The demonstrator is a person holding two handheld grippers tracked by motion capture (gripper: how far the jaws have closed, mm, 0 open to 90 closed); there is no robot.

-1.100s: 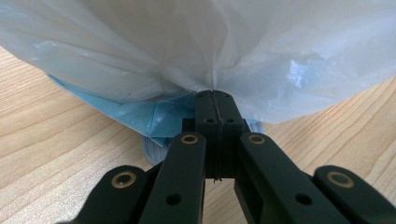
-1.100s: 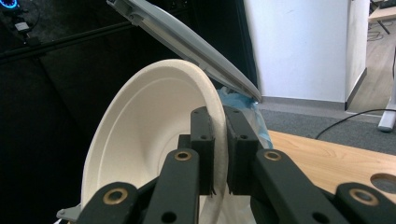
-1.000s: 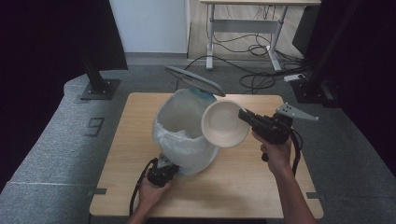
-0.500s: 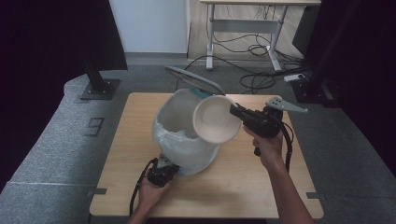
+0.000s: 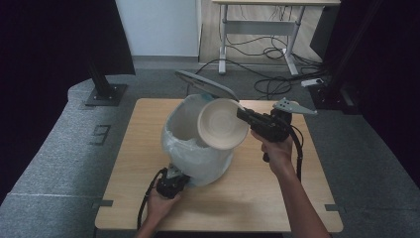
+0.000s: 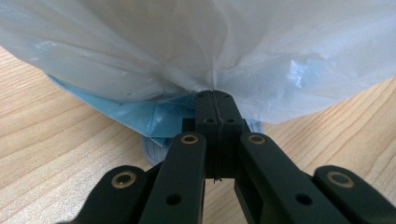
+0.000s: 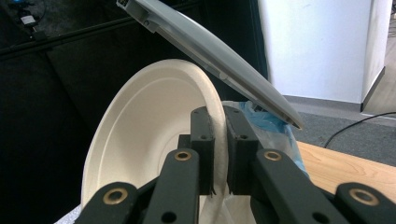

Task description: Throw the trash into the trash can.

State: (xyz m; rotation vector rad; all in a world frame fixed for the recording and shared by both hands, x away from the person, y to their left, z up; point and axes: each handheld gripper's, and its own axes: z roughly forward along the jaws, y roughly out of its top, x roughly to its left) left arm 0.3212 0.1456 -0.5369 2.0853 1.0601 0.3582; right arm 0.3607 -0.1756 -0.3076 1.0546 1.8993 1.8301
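Left claw (image 6: 217, 100): clenched on bin liner (image 6: 196, 51), steadying the bin (lid (image 5: 205, 85) up).
Right claw (image 7: 218, 116): grasping paper plate (image 5: 223, 124) by rim, tilted over opening for dropping in.

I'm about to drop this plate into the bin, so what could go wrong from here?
1. The right gripper pinches the paper plate only at its rim, tilted on edge; it could flex or slip out early.
2. The bin's raised lid hangs close above the plate; it might catch the rim.
3. The left gripper holds just a fold of the bag liner; a knock could shift the bin on the table.
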